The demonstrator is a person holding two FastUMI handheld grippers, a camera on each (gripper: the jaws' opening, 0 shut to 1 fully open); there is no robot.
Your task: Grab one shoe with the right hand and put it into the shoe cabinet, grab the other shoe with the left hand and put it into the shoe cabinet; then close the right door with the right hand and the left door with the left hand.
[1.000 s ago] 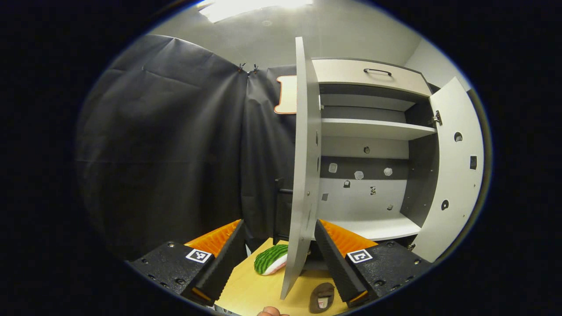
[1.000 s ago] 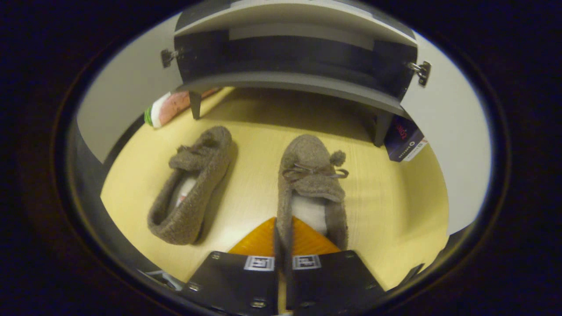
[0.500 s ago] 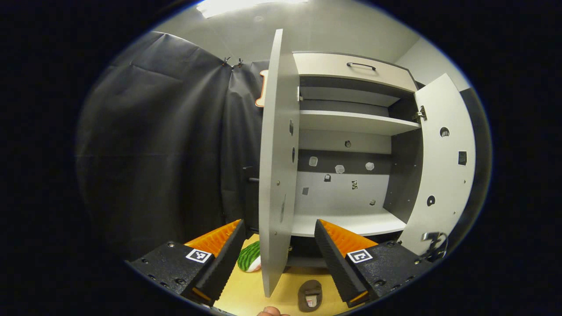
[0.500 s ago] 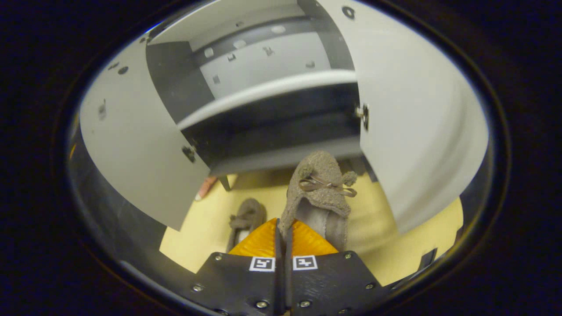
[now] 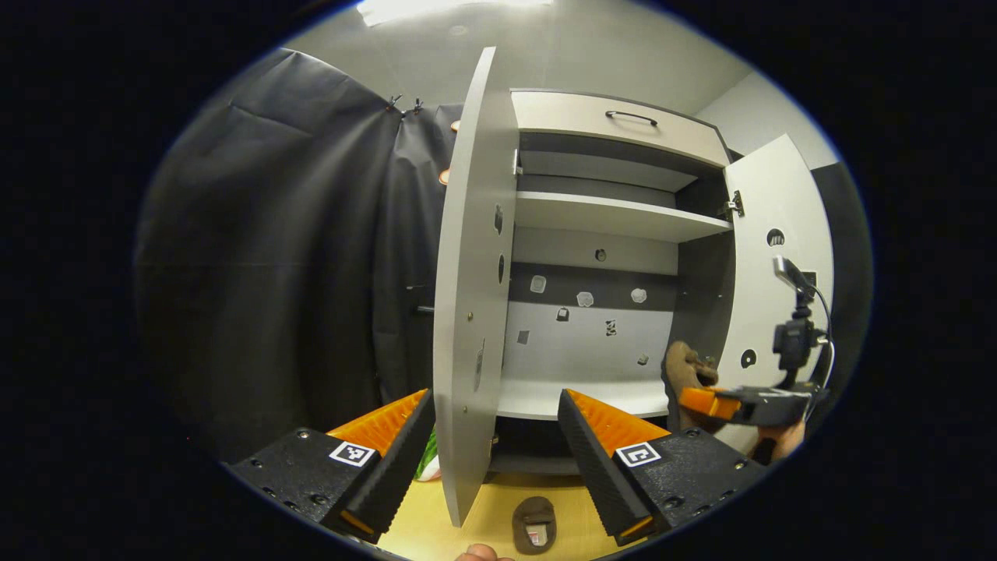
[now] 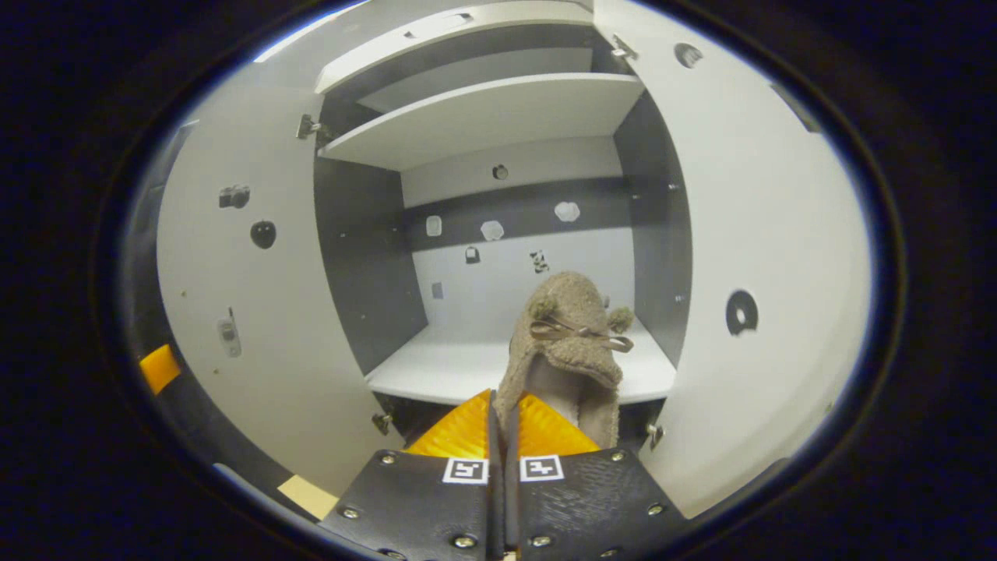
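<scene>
My right gripper (image 6: pixel 498 436) is clamped on the heel edge of one fuzzy shoe (image 6: pixel 572 347), toe pointing at the shoe cabinet (image 6: pixel 498 366) lower shelf (both doors open). My left gripper (image 5: pixel 494 436) hangs wide open, empty, straddling the left door (image 5: pixel 467 296); the other shoe (image 5: pixel 534 523) lies on the floor below. No writing I can read.

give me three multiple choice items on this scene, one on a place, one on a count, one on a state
1. Where is the second shoe?
A. on the floor
B. on the top shelf
C. in the left tool

2. How many cabinet doors stand open?
A. none
B. one
C. two

3. What is the right tool doing?
A. gaping open
B. shut on a shoe
C. shut on a door

Key:
1 A: the second shoe lies on the floor.
2 C: left door and right door both stand open.
3 B: the right tool pinches the held shoe.
</scene>
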